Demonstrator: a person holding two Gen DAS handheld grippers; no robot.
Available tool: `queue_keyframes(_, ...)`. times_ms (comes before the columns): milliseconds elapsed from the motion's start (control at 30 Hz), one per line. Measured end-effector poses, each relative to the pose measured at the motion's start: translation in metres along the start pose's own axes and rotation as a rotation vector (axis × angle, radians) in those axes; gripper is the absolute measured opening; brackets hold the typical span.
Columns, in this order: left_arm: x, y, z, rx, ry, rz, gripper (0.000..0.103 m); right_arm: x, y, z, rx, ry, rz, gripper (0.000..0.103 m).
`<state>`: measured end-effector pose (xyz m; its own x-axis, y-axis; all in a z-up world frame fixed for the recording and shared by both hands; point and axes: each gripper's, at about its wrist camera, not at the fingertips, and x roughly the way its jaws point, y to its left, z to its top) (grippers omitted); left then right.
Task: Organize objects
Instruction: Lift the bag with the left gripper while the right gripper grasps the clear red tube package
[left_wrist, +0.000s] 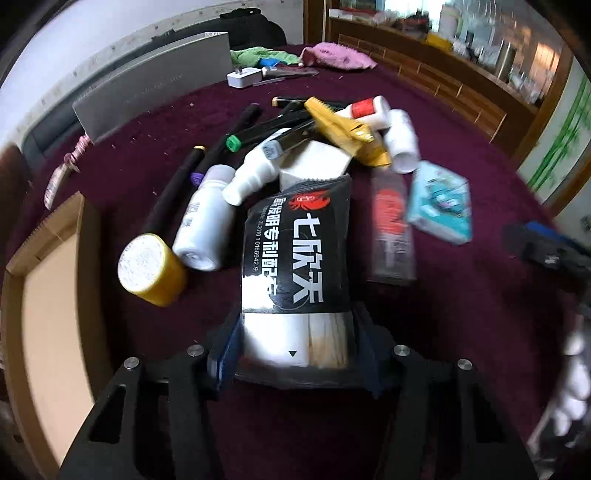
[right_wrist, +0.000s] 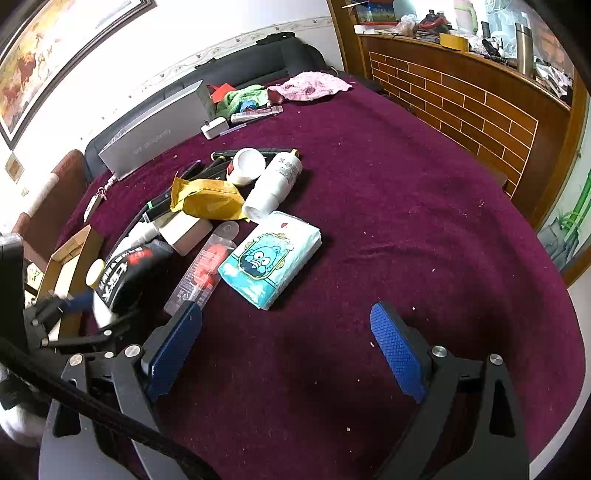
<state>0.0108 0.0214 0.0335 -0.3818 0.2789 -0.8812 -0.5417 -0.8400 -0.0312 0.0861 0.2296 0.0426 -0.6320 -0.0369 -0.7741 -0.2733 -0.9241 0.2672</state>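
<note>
My left gripper (left_wrist: 295, 354) is shut on a black and white packet with Chinese print (left_wrist: 295, 266), held just above the maroon table; it also shows in the right wrist view (right_wrist: 125, 273). Ahead lies a pile: white bottles (left_wrist: 201, 218), markers (left_wrist: 236, 129), a yellow packet (left_wrist: 343, 125), a yellow-capped bottle (left_wrist: 151, 269), a clear tube with red print (left_wrist: 391, 225) and a blue tissue pack (left_wrist: 439, 203). My right gripper (right_wrist: 286, 350) is open and empty, low over bare cloth, just in front of the tissue pack (right_wrist: 269, 258).
An open cardboard box (left_wrist: 48, 280) sits at the left table edge. A grey box (right_wrist: 155, 136), a white charger (right_wrist: 214, 127), green and pink cloths (right_wrist: 310, 86) lie at the back. A wooden brick-pattern counter (right_wrist: 461, 107) stands on the right.
</note>
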Motion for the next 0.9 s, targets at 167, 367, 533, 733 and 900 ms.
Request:
queue_keyframes(167,-0.003,0.005,0.004,-0.049,-0.022,-0.014,0.049,0.003,0.001,0.000,0.008,0.014,0.020,0.094)
queue_keyframes(367,0.012,0.007,0.018,-0.075,0.022,-0.025,0.050,0.004,0.002,-0.001,0.009,0.025,0.022,0.094)
queue_keyframes(533,0.025,-0.001,0.024,-0.072,0.029,0.037,0.050,0.005,0.004,0.000,0.004,0.024,0.021,0.094)
queue_keyframes(733,0.005,0.002,0.015,-0.116,-0.028,0.018,0.041,0.002,-0.002,0.004,0.017,0.021,0.029,0.094)
queue_keyframes(900,-0.033,0.017,-0.005,-0.214,-0.098,-0.020,0.042,-0.001,-0.014,0.012,0.029,0.019,0.015,0.094)
